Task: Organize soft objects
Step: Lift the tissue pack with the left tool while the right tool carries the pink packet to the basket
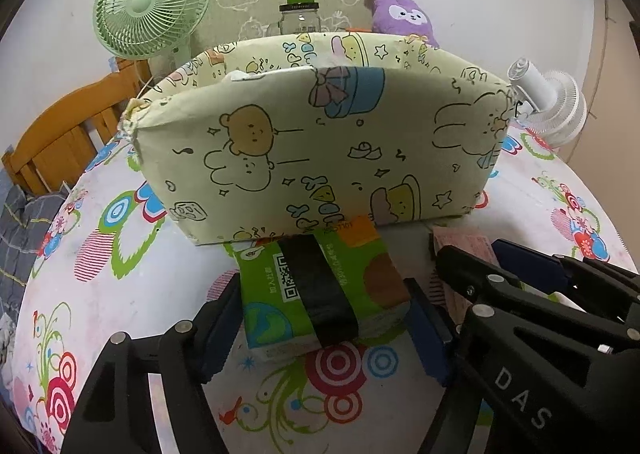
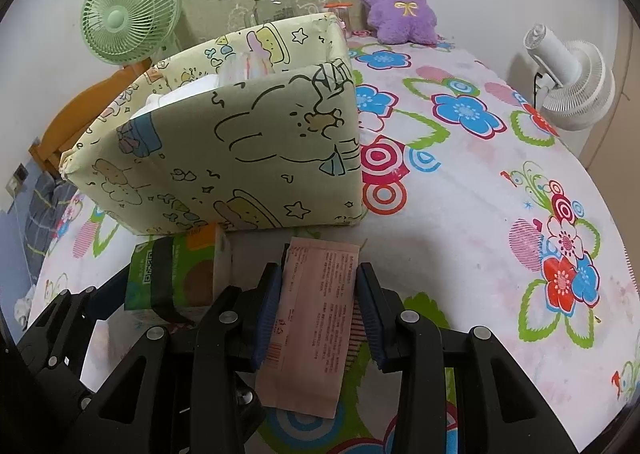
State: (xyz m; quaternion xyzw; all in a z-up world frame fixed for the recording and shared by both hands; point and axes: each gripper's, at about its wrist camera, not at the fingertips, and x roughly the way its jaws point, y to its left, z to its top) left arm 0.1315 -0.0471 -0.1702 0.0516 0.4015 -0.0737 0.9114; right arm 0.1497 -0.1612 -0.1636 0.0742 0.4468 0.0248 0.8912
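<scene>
A green plastic-wrapped tissue pack [image 1: 320,294] with a wide black band around its middle and a QR code on its face lies on the flower-printed cloth-covered counter [image 1: 120,294], its far end touching the base of a pale green cartoon-printed fabric storage box [image 1: 320,142]. The left gripper [image 1: 324,326] straddles the pack, blue pads to either side; whether they press on it cannot be told. Just beside it, the right gripper [image 2: 320,310] is clamped narrow on a flat pink paper-like packet [image 2: 312,318] printed with fine red text and a barcode. White soft items [image 2: 188,92] show over the box's rim. Behind stand a mint green desk fan [image 1: 152,2], a clear glass jar with a green lid [image 1: 300,10], a purple plush toy [image 2: 396,2] and a white clip fan [image 2: 572,78].
</scene>
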